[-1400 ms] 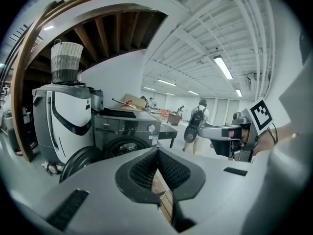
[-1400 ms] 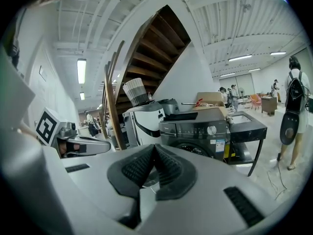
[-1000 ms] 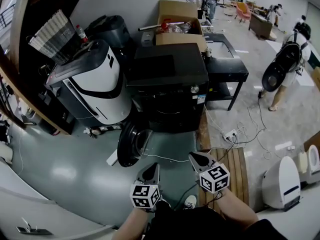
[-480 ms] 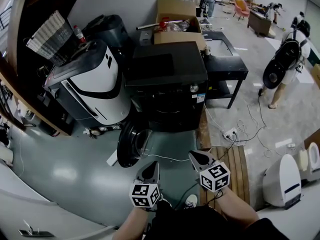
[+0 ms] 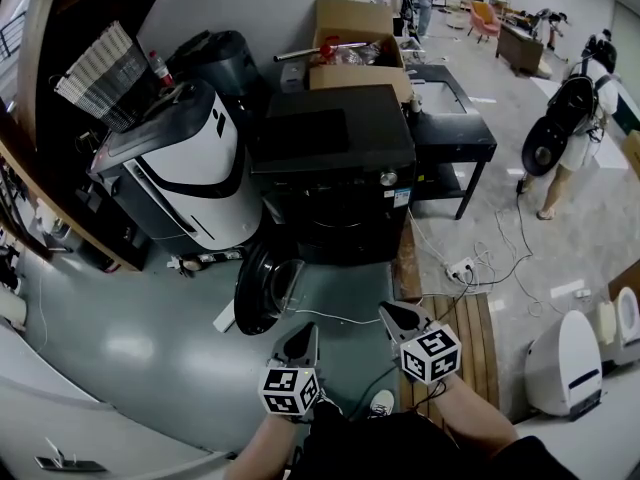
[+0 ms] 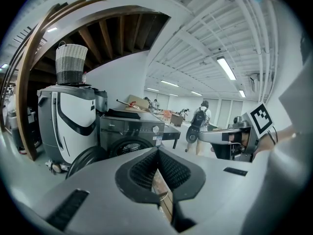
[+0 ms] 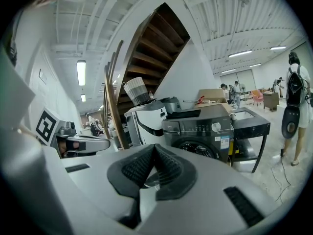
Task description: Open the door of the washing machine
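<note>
Apparently the opening step is done: the washing machine (image 5: 335, 168) at frame centre has its round door (image 5: 262, 286) swung wide, lower left. The left gripper (image 5: 305, 334) and right gripper (image 5: 387, 313) hover at the bottom, clenched on nothing, well apart from it. Nothing further seems needed.

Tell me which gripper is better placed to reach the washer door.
Probably the left gripper: the door hangs open on its side, just ahead; the right gripper sits farther off. Both are shut, empty.
</note>
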{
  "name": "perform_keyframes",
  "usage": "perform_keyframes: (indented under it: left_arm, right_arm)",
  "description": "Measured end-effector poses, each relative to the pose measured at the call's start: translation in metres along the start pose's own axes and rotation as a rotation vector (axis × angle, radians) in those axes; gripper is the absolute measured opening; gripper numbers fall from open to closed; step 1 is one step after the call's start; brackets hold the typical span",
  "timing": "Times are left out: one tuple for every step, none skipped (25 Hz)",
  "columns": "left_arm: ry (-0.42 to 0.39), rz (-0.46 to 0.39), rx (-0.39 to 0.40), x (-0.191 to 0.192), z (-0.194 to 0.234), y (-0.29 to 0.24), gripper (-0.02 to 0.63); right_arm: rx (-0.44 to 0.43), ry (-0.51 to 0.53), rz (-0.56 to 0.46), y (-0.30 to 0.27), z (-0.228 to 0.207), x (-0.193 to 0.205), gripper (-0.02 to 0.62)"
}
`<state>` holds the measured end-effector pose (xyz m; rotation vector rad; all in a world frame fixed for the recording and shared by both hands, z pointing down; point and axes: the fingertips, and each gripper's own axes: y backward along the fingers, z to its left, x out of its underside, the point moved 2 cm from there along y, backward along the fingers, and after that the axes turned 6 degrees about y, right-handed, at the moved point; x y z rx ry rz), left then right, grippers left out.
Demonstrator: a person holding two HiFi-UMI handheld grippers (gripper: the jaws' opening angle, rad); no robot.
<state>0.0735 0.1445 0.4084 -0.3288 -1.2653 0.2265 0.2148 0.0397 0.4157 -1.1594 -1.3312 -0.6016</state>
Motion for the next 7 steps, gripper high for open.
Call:
perform_keyframes:
  left_arm:
    - [0.0, -0.001, 0.0, -0.0003, -0.0001, 0.0, 0.018]
    - [0.001, -0.001, -0.001, -0.0006, 0.0, -0.0001, 0.018]
    - [0.001, -0.001, -0.001, -0.0009, -0.0001, -0.0004, 0.018]
    - [0.002, -0.002, -0.001, -0.001, -0.0003, -0.0008, 0.018]
    - [0.002, -0.002, -0.001, -0.0009, -0.0006, -0.0012, 0.018]
    - [0.003, -0.002, 0.0, -0.0008, -0.0009, -0.0016, 0.018]
    - [0.003, -0.003, 0.0, -0.0005, -0.0011, -0.002, 0.018]
  right_arm:
    - [0.0, 0.0, 0.0, 0.0, -0.0003, -0.0003, 0.017]
    - [0.0, 0.001, 0.0, 0.0, -0.0005, -0.0007, 0.017]
    - [0.0, 0.0, 0.0, 0.0, -0.0009, -0.001, 0.017]
    - [0.0, 0.0, 0.0, 0.0, -0.0013, -0.0012, 0.017]
    - [0.0, 0.0, 0.0, 0.0001, -0.0016, -0.001, 0.017]
    - [0.0, -0.001, 0.0, 0.0001, -0.0019, -0.0007, 0.017]
    - [0.0, -0.002, 0.0, 0.0002, -0.0021, -0.0004, 0.017]
